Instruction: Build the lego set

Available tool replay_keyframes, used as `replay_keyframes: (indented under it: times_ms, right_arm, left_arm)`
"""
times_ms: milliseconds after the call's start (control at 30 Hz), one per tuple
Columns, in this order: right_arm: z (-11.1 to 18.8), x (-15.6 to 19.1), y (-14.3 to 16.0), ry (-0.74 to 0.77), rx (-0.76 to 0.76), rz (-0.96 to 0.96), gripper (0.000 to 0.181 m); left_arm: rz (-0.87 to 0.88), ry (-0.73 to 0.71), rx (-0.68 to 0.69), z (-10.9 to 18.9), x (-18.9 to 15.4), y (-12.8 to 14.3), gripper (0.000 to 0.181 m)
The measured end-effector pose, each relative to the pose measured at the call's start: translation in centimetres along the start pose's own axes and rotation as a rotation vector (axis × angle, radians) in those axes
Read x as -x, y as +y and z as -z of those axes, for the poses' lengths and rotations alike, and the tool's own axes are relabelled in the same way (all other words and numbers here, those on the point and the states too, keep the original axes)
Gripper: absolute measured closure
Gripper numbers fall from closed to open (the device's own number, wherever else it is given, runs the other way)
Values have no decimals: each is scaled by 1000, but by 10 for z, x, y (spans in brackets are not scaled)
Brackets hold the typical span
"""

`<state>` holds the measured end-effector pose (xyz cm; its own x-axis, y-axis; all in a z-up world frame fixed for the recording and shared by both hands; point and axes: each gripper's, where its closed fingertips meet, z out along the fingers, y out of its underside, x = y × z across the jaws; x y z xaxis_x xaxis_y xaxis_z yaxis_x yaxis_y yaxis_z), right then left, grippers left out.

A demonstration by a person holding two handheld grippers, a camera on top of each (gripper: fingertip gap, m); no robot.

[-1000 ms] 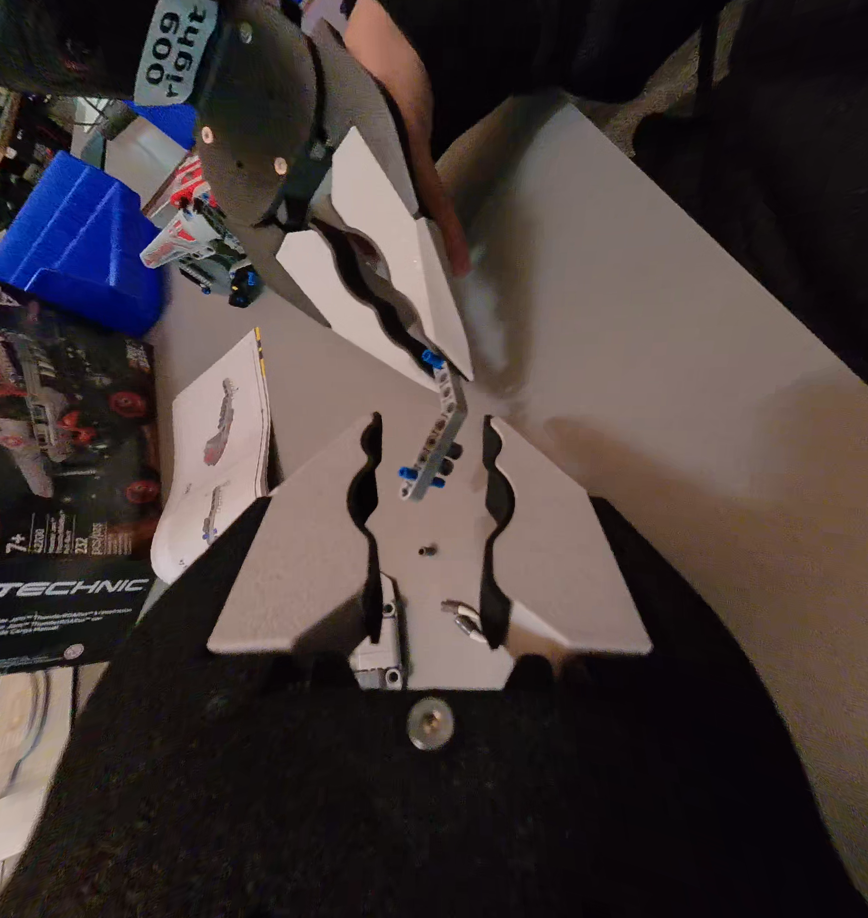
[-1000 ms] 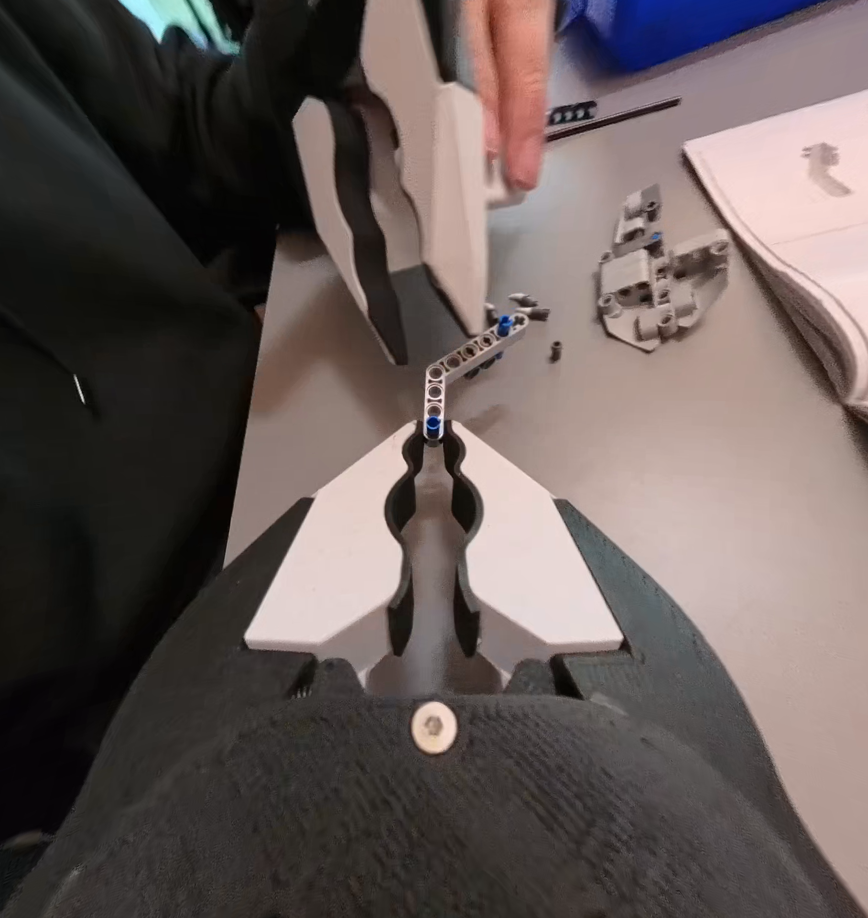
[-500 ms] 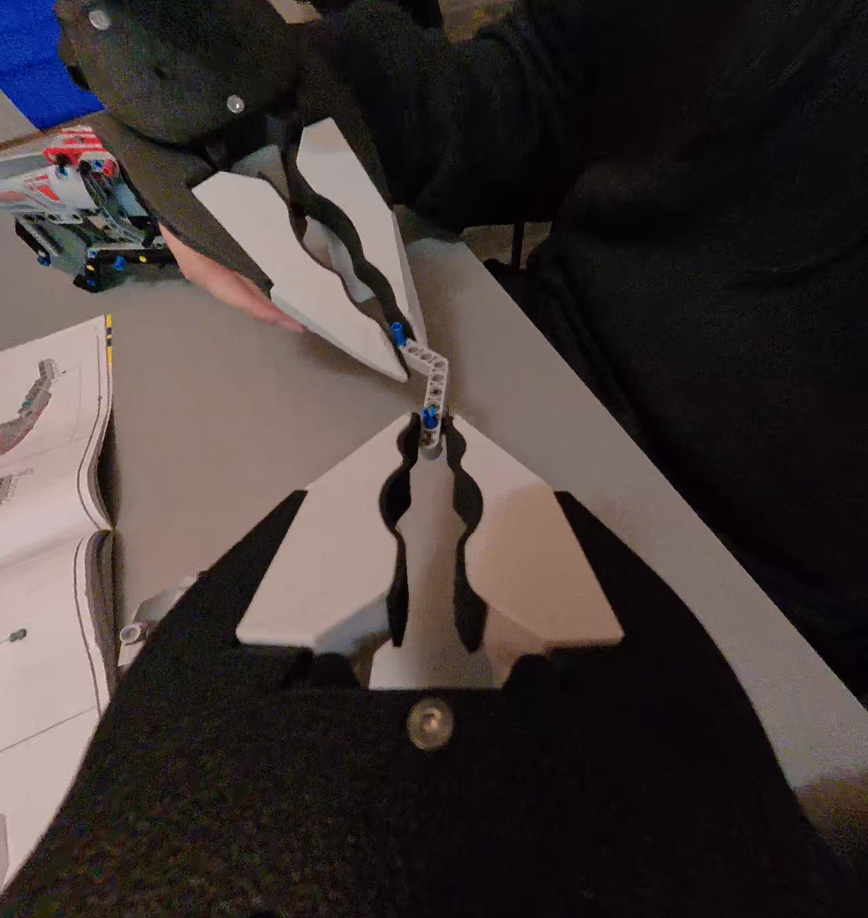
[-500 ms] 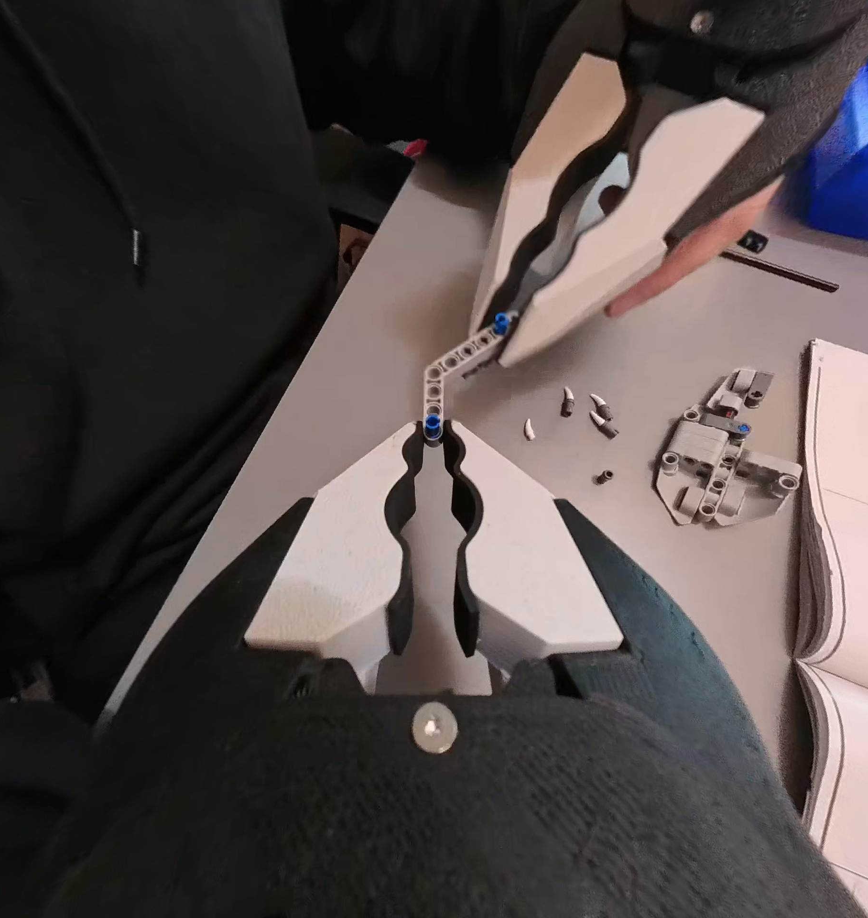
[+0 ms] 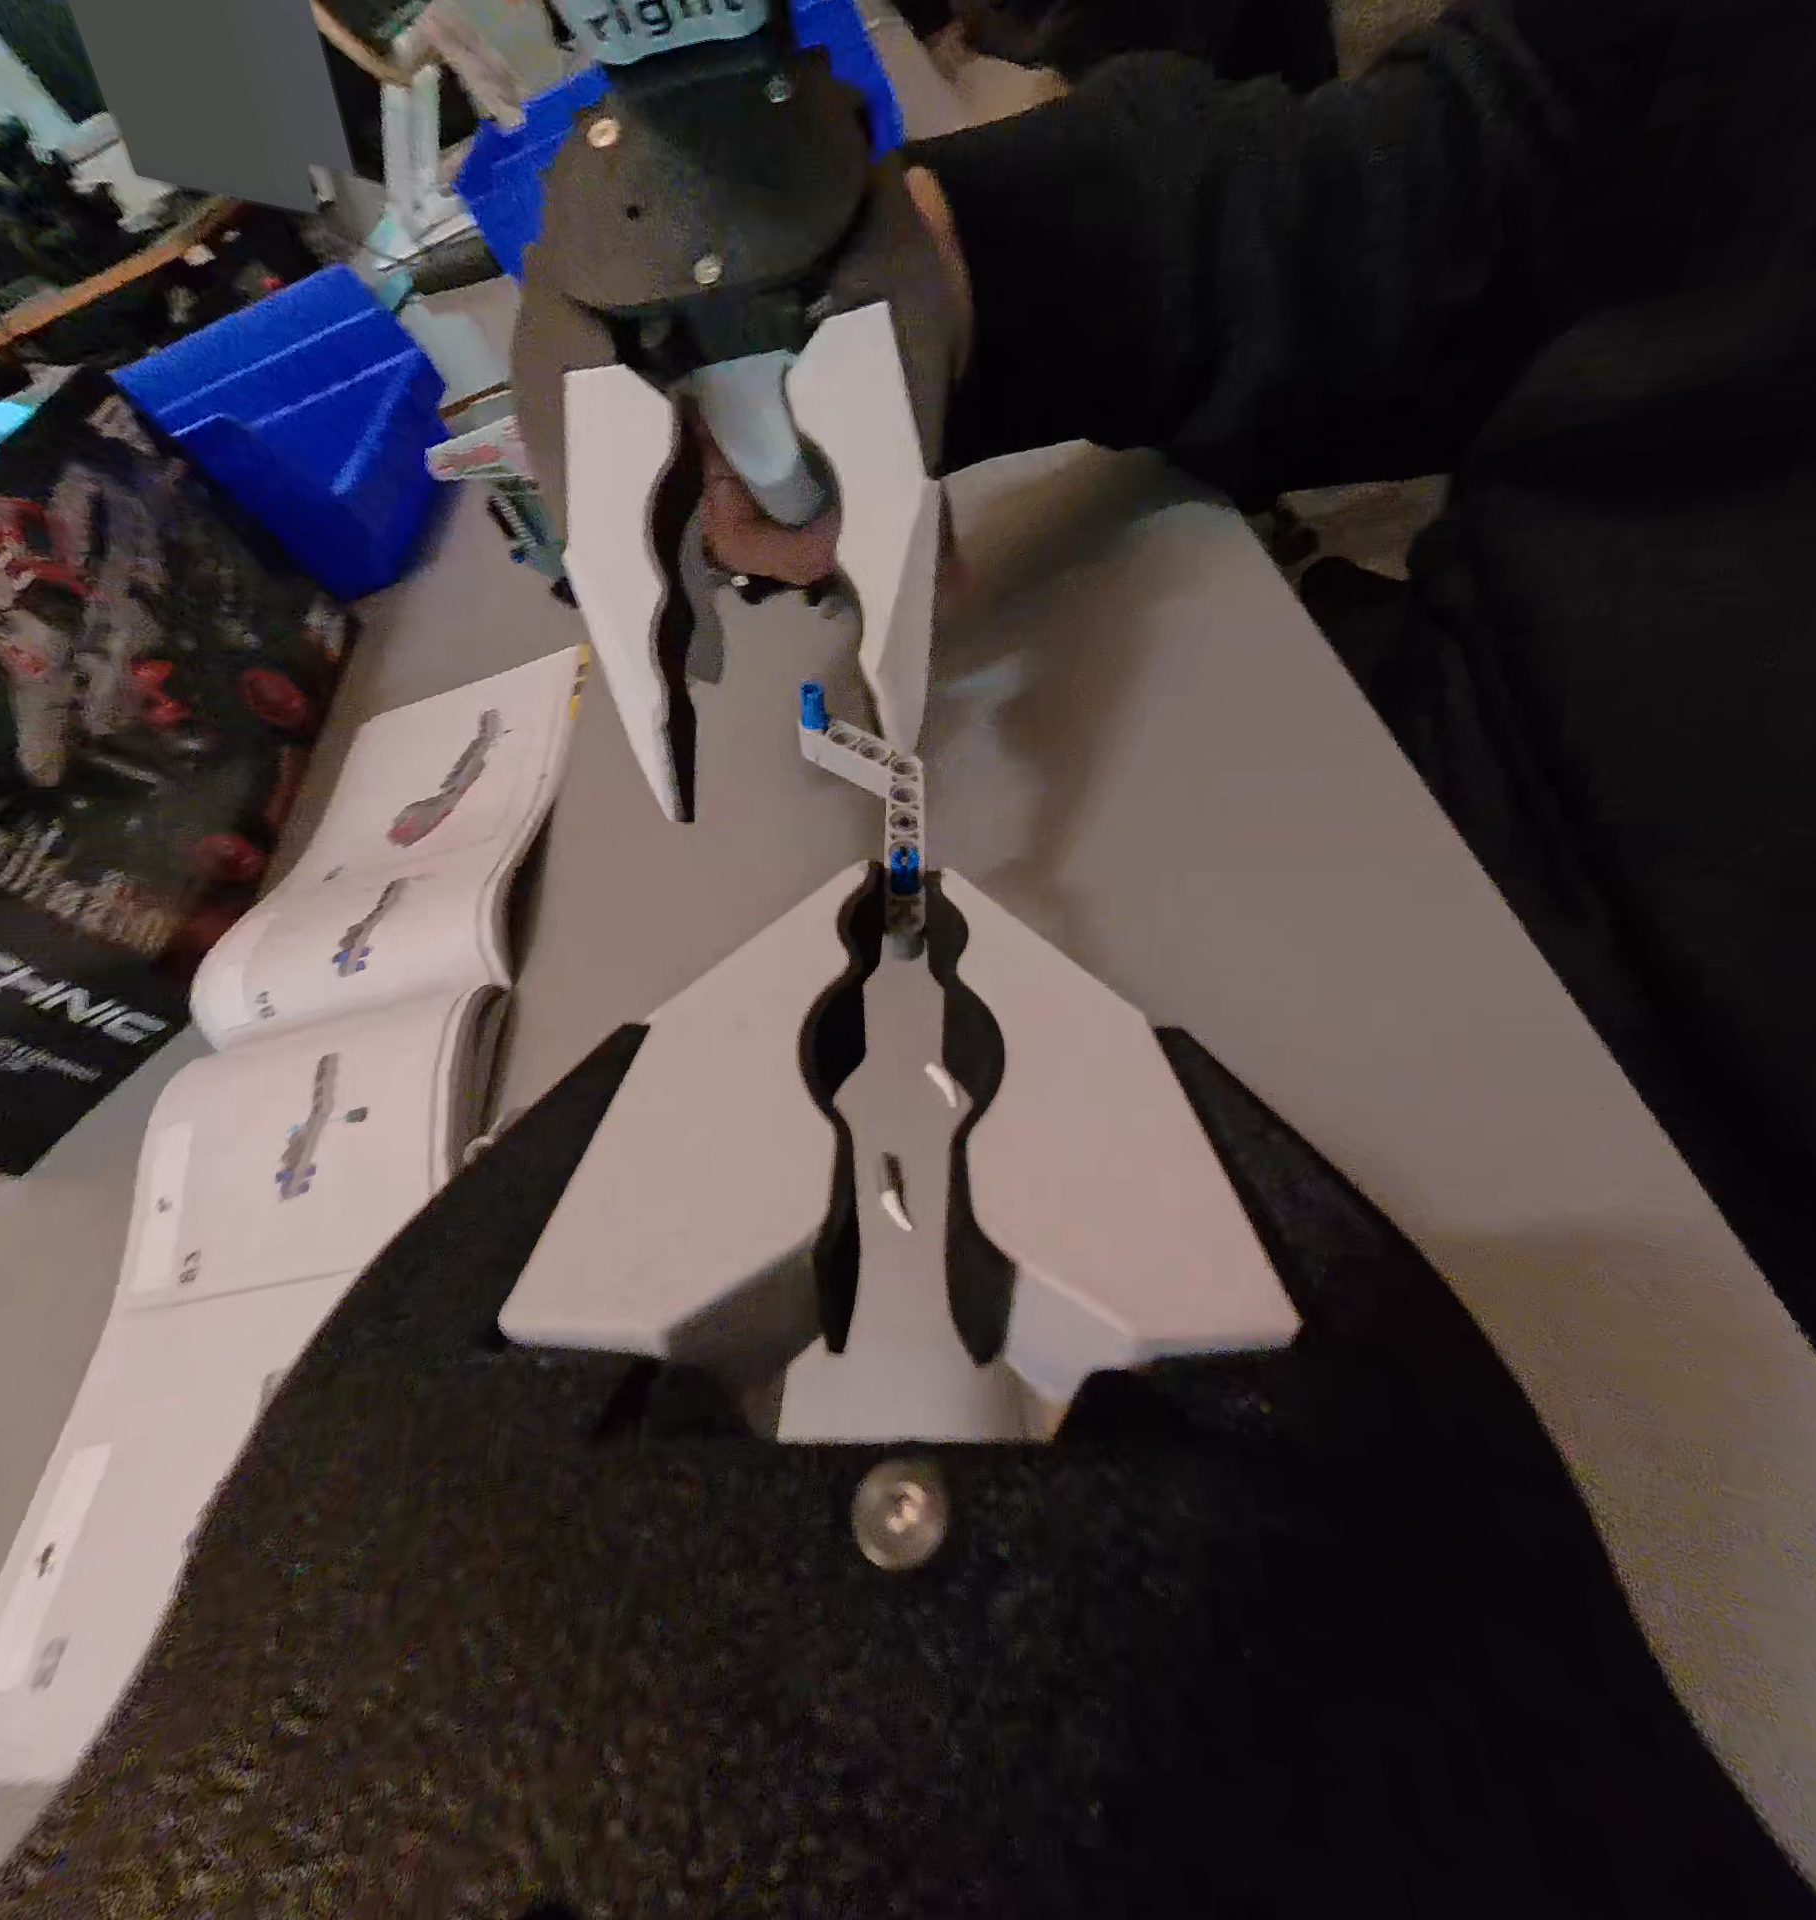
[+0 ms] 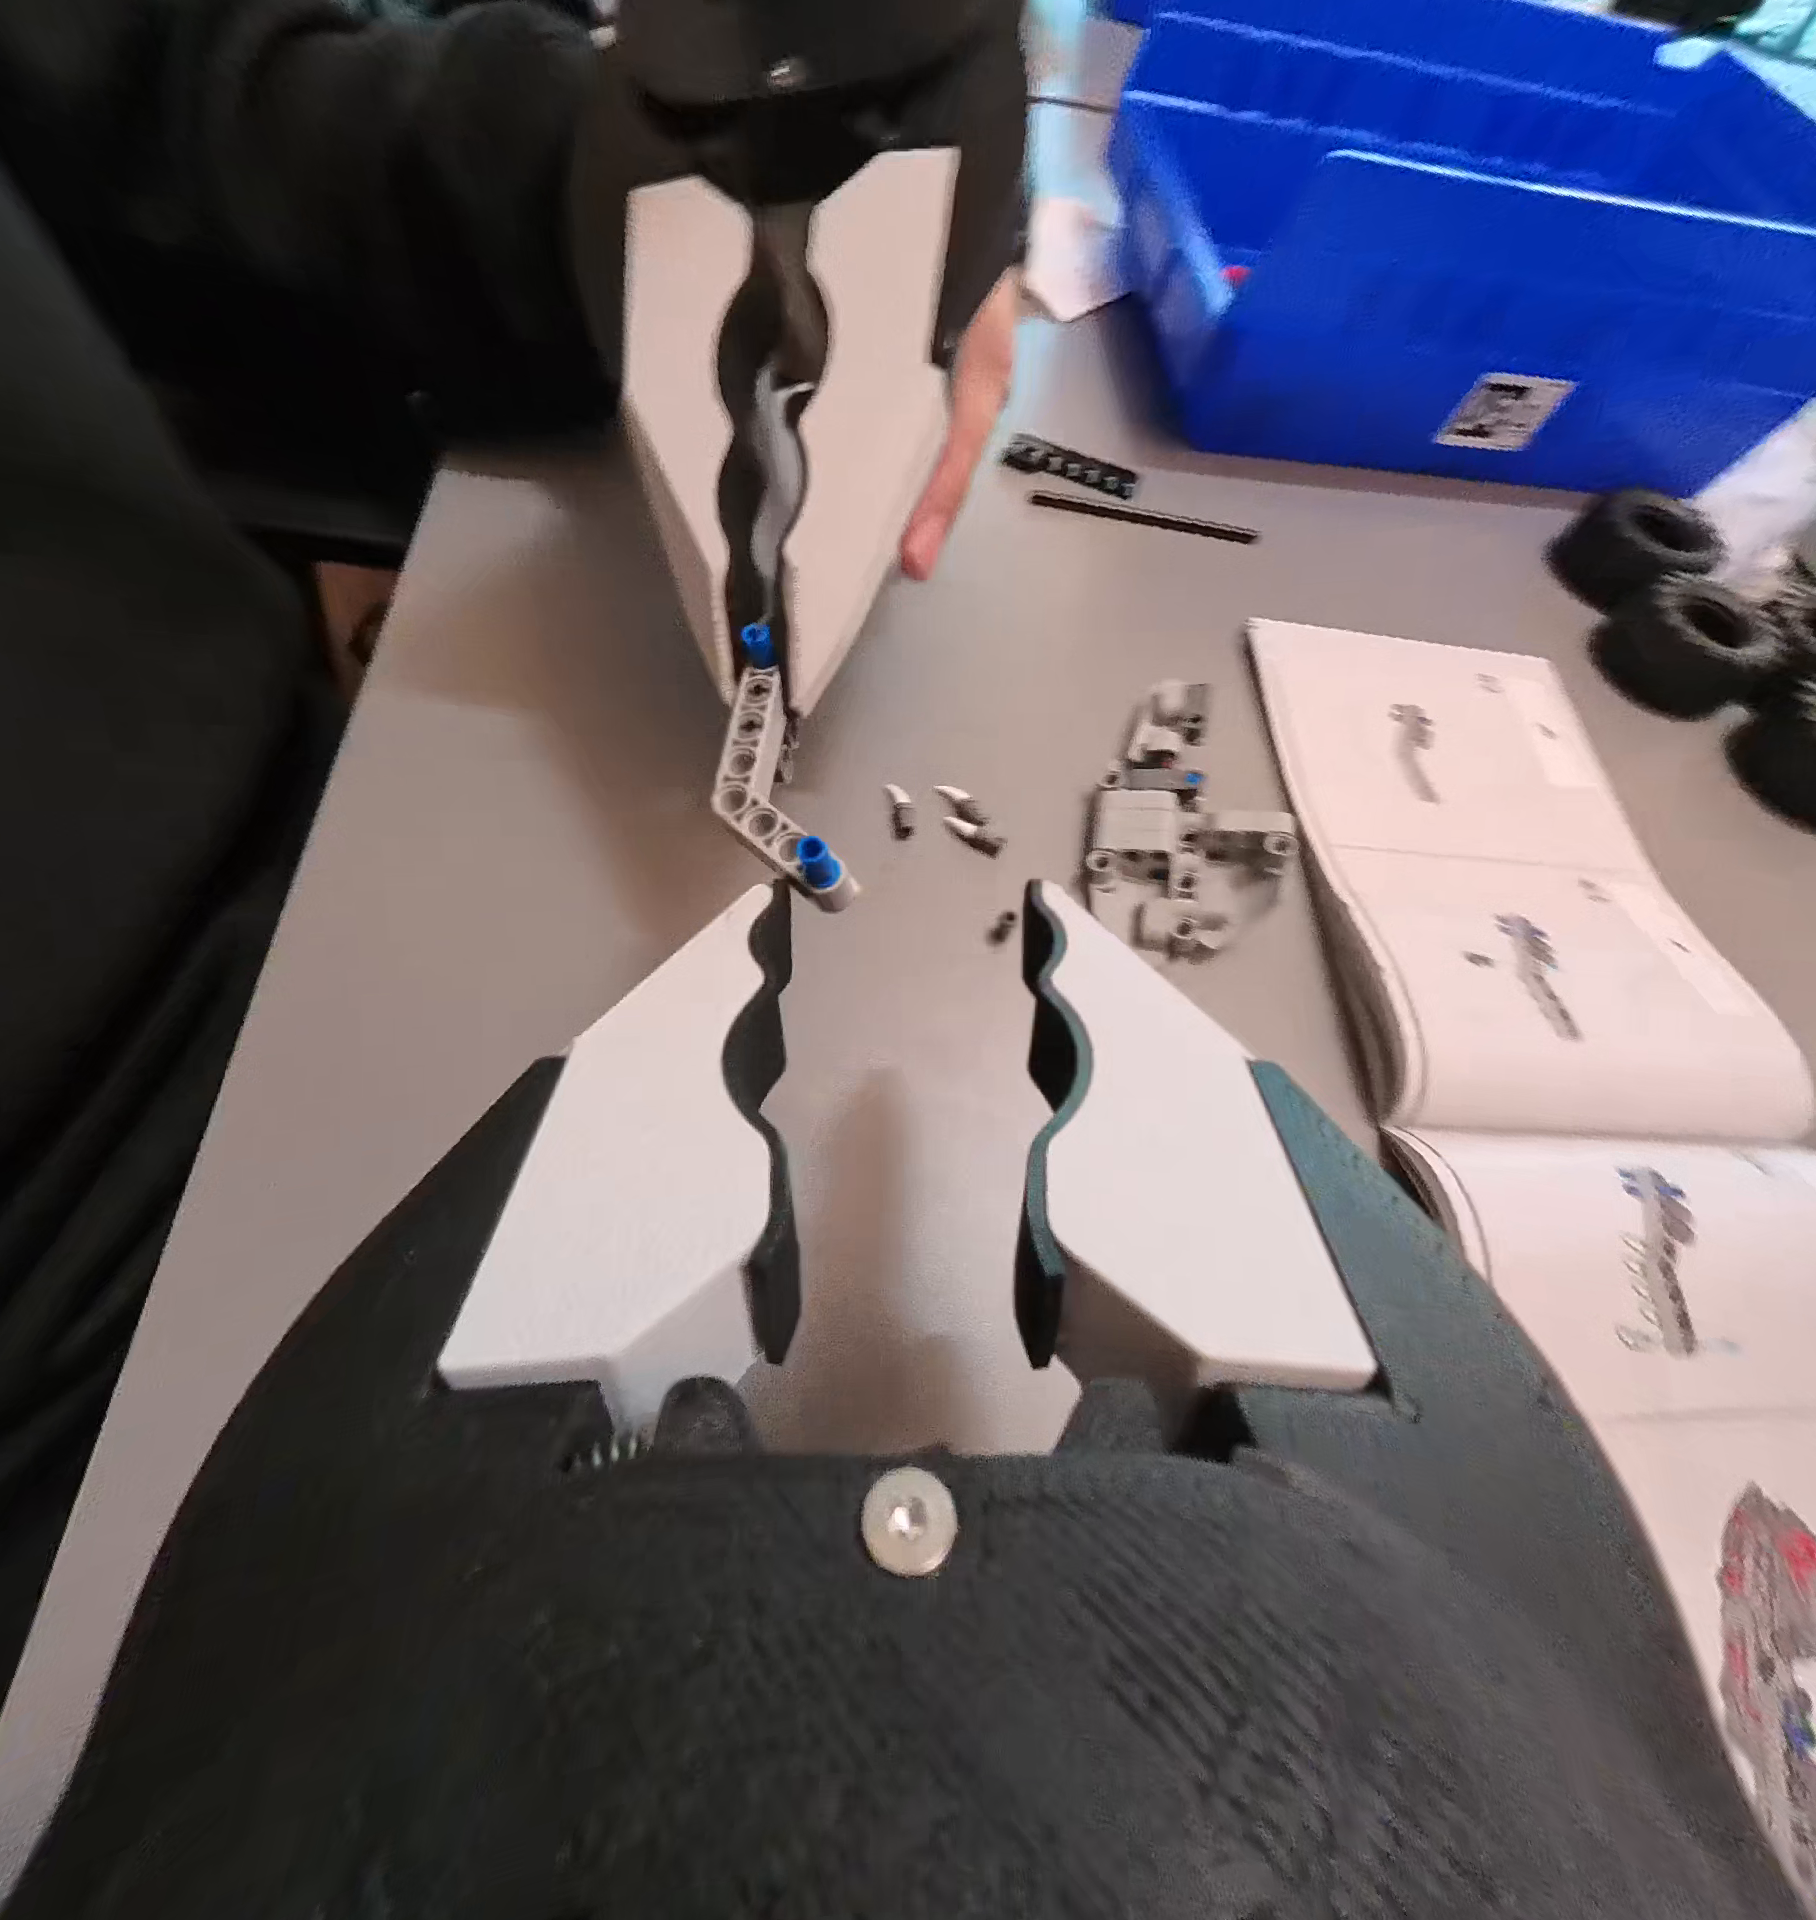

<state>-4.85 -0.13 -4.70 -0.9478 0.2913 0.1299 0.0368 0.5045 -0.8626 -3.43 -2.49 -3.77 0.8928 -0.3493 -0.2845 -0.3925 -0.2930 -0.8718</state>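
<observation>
A bent grey Lego beam (image 5: 883,774) with blue pins at both ends hangs above the grey table (image 5: 1247,935). My left gripper (image 5: 902,883) is shut on the beam's near end, at a blue pin. My right gripper (image 5: 792,769) faces it from the far side, open, its fingers either side of the beam's free end. In the right wrist view my right gripper (image 6: 902,899) is open and empty. The beam (image 6: 748,769) reaches from the left gripper (image 6: 764,686) down to just past my left fingertip (image 6: 764,914).
Small white tooth pieces (image 6: 945,816) and a grey sub-assembly (image 6: 1164,852) lie on the table. An open instruction booklet (image 6: 1486,852), black tyres (image 6: 1714,644), a black axle (image 6: 1143,516) and a blue bin (image 6: 1506,239) lie beyond. The Lego box (image 5: 73,727) lies at the left.
One second ago the right gripper held the beam and the left was open. The left then shut on the beam's other end. Now the right has opened and let go.
</observation>
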Motion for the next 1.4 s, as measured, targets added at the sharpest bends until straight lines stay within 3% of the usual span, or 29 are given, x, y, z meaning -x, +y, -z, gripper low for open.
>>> replay_keyframes:
  times_ms: [233, 433, 567, 800, 1000, 1067, 1167, 1267, 1400]
  right_arm:
    - [6, -31, -2, 229, -88, -296, 123]
    - [0, -27, -5, 178, -288, -610, 130]
    - [0, -29, -15, 115, -432, -709, 126]
    - [11, -35, -30, 13, -651, -851, 129]
    - [27, -43, -36, -38, -827, -932, 150]
    - [29, -44, -39, -35, -853, -912, 170]
    - [25, -47, -33, 60, -758, -852, 175]
    - [27, -55, -22, 292, -537, -653, 175]
    - [43, -67, -9, 691, -121, -191, 176]
  left_arm:
    - [-37, -350, 82, 0, 41, 11, 177]
    - [-14, -620, 44, 7, 69, 2, 177]
    - [-56, -637, -97, -3, 59, -21, 177]
    - [-23, -630, -143, -15, 58, -28, 177]
    - [29, -608, -144, -25, 59, -24, 177]
    - [25, -613, -133, -27, 60, -22, 176]
    - [-5, -635, -33, -29, 64, -8, 175]
    - [2, -582, 11, -34, 60, 1, 159]
    - [108, -472, -128, -27, 56, -15, 153]
